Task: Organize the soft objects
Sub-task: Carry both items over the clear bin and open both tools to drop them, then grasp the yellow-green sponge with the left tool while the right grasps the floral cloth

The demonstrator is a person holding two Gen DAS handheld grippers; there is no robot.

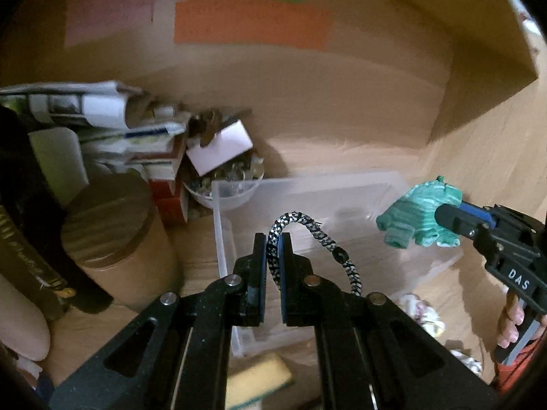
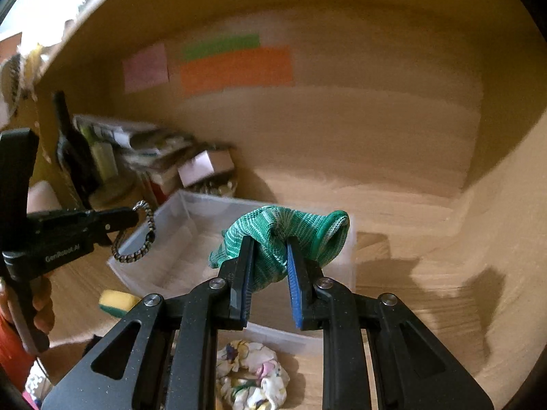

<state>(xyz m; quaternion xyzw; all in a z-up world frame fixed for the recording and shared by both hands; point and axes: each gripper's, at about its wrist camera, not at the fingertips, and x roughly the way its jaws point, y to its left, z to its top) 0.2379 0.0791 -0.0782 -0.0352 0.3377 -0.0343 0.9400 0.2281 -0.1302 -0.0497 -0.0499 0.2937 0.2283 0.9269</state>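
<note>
The left tool (image 1: 272,251) is clamped on a black-and-white braided cord (image 1: 318,235), holding it above the clear plastic bin (image 1: 222,239) on the wooden worktop (image 2: 427,273). The right tool (image 2: 270,256) is clamped on a green knitted glove (image 2: 290,225), also over the bin. A floral scrunchie (image 2: 253,376) and a yellow-green sponge (image 2: 116,302) lie just beside the bin.

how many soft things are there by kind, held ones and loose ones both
Braided cord: 1, held in the left gripper, cord
Green knit glove: 1, held in the right gripper, glove
Yellow and green sponge: 1, on the table
Floral scrunchie: 1, in front of the clear bin
Total: 4
</note>
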